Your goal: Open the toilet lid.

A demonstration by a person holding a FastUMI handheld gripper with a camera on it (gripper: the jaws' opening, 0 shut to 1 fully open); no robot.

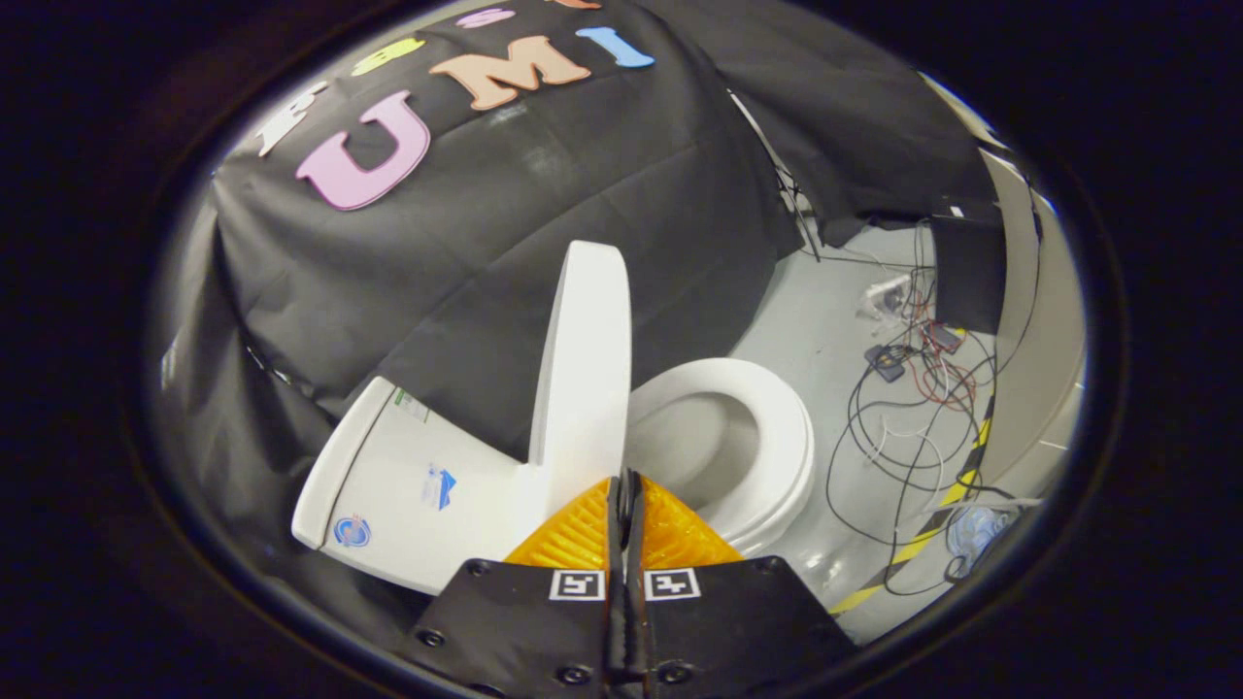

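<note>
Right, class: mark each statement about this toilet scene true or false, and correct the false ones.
1. The toilet lid stands raised. True.
2. The gripper has its fingers spread wide apart. False: they are closed together, with nothing visibly pressed between them.
3. The seat ring lies down over the bowl. True.
4. Loose cables lie on the floor beyond the toilet. True.
5. The tank is black. False: it is white, with stickers on it.
</note>
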